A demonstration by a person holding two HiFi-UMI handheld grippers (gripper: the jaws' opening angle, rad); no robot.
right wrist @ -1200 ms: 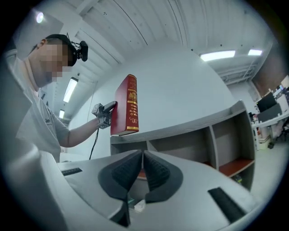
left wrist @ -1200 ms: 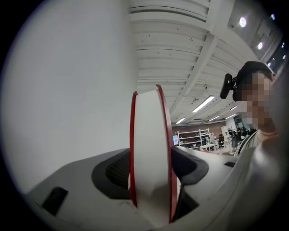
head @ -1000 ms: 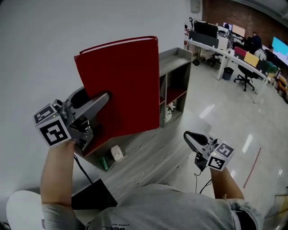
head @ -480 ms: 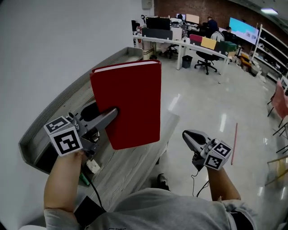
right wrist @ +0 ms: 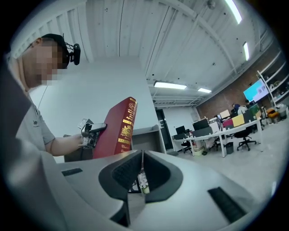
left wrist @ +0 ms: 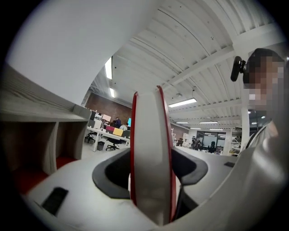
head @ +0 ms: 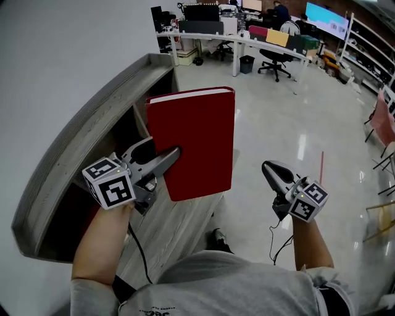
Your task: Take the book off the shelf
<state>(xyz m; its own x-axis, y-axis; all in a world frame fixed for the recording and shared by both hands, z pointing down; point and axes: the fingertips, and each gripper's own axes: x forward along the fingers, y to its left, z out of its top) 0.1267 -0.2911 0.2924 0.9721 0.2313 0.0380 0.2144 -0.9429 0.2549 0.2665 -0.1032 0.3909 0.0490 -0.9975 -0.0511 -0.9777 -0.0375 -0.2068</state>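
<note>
Room's a big open office: glossy pale floor [head: 278, 117], plain white wall [head: 49, 49] on the left, and a ribbed white ceiling with strip lights [right wrist: 169, 85]. A long row of desks [head: 247, 38] with monitors runs along the far end, with a black office chair [head: 271, 58] pulled up to it and a teal screen [head: 321, 12] behind.

The grey wood-grain shelf [head: 92, 123] stands against the wall, its top curving through the left of the head view. Its compartments look dark, and the left gripper view shows red on the bottom of one.

The red book [head: 197, 142] is off the shelf, held upright in the air just in front of it. The left tool [head: 173, 154] is clamped on the book's lower edge, one jaw flat against each cover, with the white page edges facing its camera. From the right gripper view you can see the spine with gold print, too small to read.

The right tool [head: 270, 170] hangs over the floor, well apart from the book, jaws pressed together on nothing.

Other bits: a thin red strip [head: 321, 168] on the floor off to the right, a black cable [head: 139, 253] trailing down from the left tool, and the person's shoe [head: 219, 237] near the base of the shelf. The shelf's front edge is the closest thing to the book, just to its left.
</note>
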